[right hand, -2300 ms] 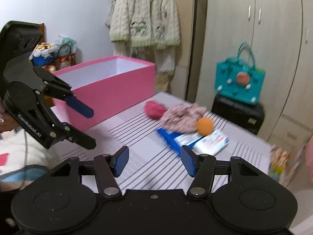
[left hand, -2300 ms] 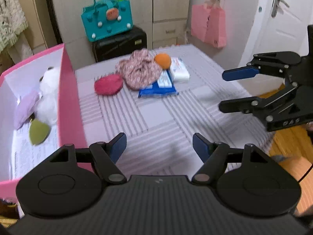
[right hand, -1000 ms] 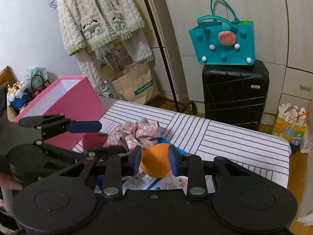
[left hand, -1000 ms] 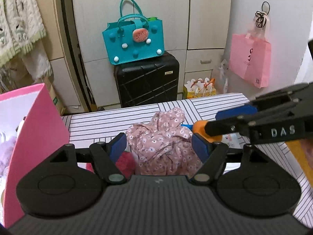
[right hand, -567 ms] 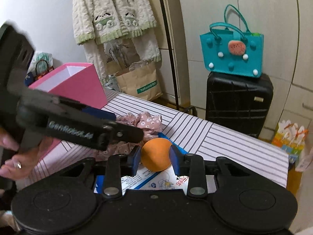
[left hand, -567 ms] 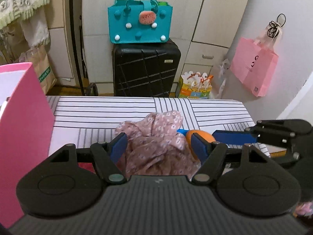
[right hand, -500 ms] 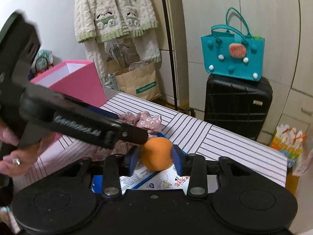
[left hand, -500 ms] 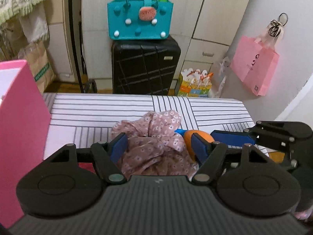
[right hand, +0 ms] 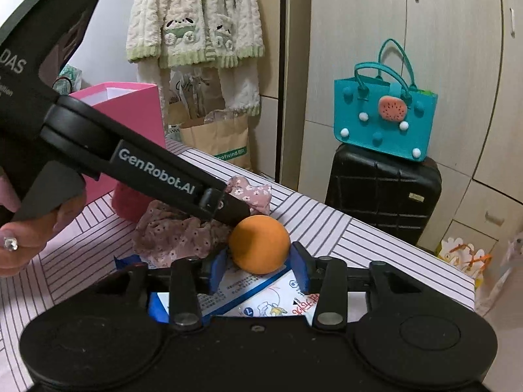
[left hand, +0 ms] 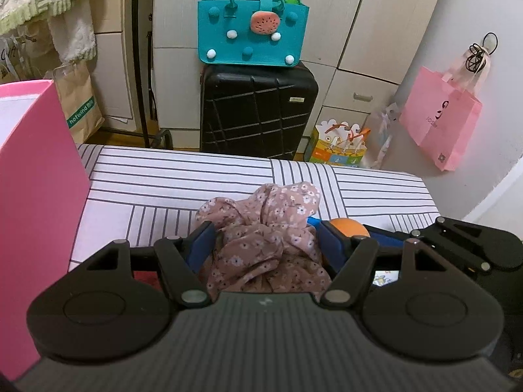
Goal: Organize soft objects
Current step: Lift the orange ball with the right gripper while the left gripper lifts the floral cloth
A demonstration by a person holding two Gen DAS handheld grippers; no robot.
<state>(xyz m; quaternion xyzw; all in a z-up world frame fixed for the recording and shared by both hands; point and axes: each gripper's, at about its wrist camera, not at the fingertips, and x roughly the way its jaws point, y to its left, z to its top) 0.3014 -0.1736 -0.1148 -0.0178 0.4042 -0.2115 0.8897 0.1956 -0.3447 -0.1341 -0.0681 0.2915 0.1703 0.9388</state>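
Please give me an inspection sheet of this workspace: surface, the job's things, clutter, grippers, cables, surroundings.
Surface: striped cloth covers the table.
Job's things: floral fabric lies bunched on the cloth; orange ball rests on printed packets; a red soft item sits by the pink box.
Clutter: nothing seen beyond the packets.
Grippers: left gripper is open and straddles the floral fabric; right gripper is opening, the ball between its fingers, pads not pressing.
Cables: nothing seen.
Surroundings: teal bag on a black suitcase, pink paper bag on the wall, fleece garment hanging.
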